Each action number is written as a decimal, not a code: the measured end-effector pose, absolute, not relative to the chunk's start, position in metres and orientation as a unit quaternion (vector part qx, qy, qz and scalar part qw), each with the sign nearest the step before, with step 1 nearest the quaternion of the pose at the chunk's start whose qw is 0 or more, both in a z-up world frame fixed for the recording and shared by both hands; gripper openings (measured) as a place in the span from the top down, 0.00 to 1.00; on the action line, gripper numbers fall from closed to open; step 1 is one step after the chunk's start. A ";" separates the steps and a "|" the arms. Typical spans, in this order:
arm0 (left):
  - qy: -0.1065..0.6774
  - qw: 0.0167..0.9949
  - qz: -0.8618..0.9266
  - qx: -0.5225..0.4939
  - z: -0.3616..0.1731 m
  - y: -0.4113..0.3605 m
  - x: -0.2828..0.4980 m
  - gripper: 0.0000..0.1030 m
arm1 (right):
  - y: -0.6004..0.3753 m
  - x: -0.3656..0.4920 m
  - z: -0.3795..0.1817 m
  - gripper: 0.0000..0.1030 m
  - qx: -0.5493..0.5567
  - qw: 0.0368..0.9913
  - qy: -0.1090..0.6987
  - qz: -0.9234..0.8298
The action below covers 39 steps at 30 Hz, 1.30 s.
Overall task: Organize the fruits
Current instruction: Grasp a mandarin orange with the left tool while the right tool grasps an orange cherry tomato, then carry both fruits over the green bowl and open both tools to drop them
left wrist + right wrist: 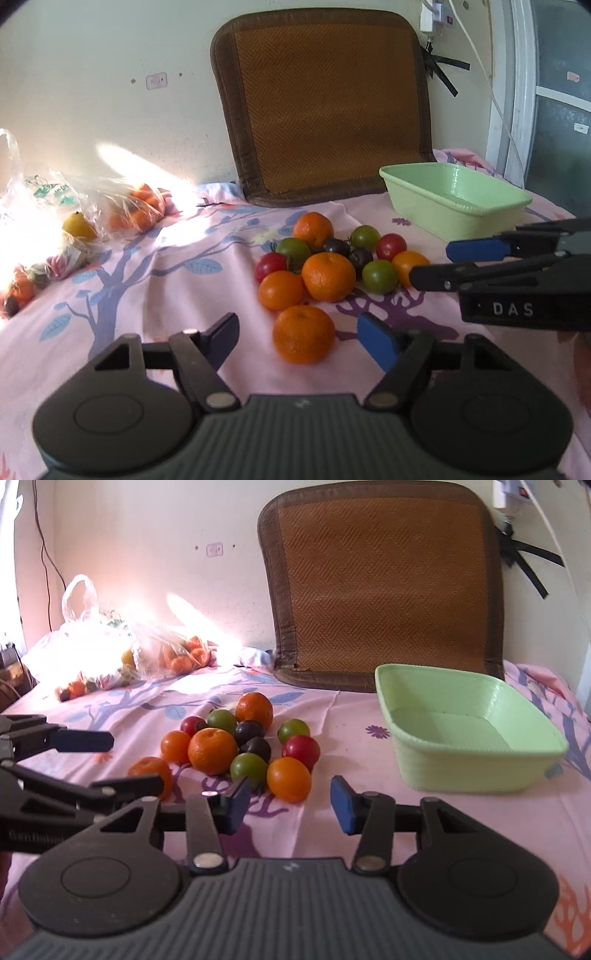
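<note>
Fruit pile (pixel 325 266): centre frame, on bed sheet, left of empty green basket (pixel 458 206).
Left hand-held gripper (pixel 299 339): agape, straddling nearest orange (pixel 303 334).
Right hand-held gripper (pixel 286 805): agape, empty.
Risk: round fruit rolling off if nudged.

Bare pink bedsheet (pixel 354 716) separates the fruit cluster (pixel 240 744) from the green basket (pixel 476 755), leaving an open lane there. The basket interior holds nothing; its raised walls bound entry from the sides. Within the cluster the fruits touch, leaving no gaps for a finger; the nearest orange (pixel 303 334) lies slightly apart, with sheet on both flanks. The woven cushion (pixel 384 579) blocks the rear. Plastic bags (pixel 107 646) crowd the far left. The right gripper (pixel 428 264), jaws parted, reaches in over the cluster's right edge.
</note>
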<state>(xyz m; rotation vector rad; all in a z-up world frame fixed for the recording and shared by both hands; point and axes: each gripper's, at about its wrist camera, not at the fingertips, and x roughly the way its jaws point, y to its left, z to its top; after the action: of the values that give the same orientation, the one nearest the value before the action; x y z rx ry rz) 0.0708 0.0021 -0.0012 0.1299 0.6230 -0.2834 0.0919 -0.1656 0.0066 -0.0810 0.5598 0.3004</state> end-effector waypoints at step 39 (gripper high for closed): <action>0.302 0.915 -0.264 0.047 0.023 -0.172 0.165 0.54 | -0.286 0.099 0.014 0.70 -0.049 0.986 0.157 -0.040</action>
<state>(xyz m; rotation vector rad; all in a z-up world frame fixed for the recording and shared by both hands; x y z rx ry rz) 0.1653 -0.1718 0.0234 0.0978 0.6211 -0.5426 0.0993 -0.2858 0.0135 -0.0983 0.3152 -0.0799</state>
